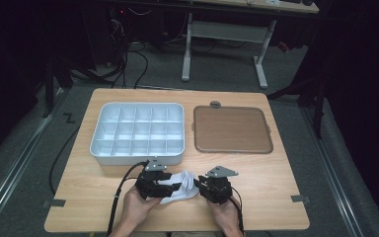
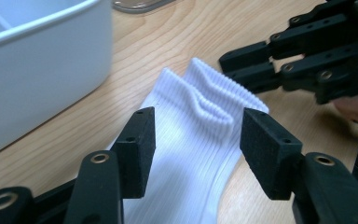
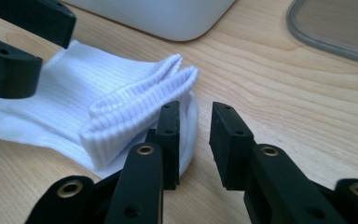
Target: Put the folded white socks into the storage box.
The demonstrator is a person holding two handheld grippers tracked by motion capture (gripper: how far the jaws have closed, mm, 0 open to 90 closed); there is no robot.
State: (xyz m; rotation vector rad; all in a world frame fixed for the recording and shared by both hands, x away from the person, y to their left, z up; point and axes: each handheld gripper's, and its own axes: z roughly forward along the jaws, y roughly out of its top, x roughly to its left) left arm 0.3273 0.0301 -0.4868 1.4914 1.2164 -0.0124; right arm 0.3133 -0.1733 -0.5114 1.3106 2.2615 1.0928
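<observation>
White sock (image 1: pixel 180 186) lay folded on the surface (image 1: pixel 256 173) near the tray (image 1: pixel 137 132), between the left gripper (image 2: pixel 196 140) and right gripper (image 3: pixel 196 135), both with fingers apart and gripping nothing; unheld, the springy ribbed cuff could probably unfold.

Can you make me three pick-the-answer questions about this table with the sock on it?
1. Where does the sock lie?
A. in the tray
B. on the table between the two grippers
C. on the brown lid

2. What colour is the tray?
A. white
B. red
C. green

3. How are the jaws of the left gripper?
A. squeezed on the sock
B. shut on nothing
C. apart, with the sock below

Answers: 1 B, the sock rests on the wood between the grippers. 2 A, the tray with compartments is white. 3 C, a wide gap shows between the jaws, pads off the cloth.
</observation>
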